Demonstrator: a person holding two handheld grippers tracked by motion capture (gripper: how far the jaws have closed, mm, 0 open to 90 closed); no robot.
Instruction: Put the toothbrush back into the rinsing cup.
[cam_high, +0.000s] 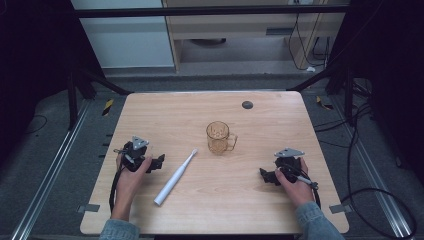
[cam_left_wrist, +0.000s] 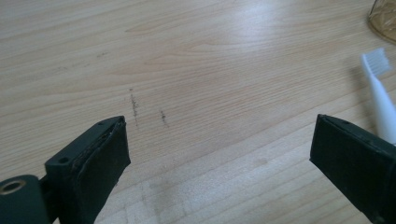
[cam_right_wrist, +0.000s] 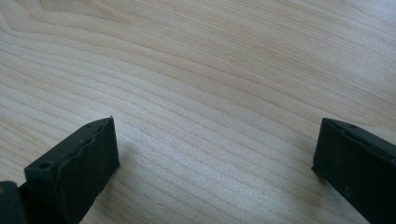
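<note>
White toothbrush (cam_high: 175, 177) just right of left claw (cam_high: 159, 163), slanting bristles-first toward the cup (cam_high: 219, 137); both claws gaping, empty.

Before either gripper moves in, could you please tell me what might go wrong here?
The slim white electric toothbrush lies flat on the wooden table, so the open left gripper beside it might roll it rather than grasp it. The clear amber glass mug stands just beyond the brush head and could get knocked.

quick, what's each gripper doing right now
left gripper: open, holding nothing
right gripper: open, holding nothing
</note>
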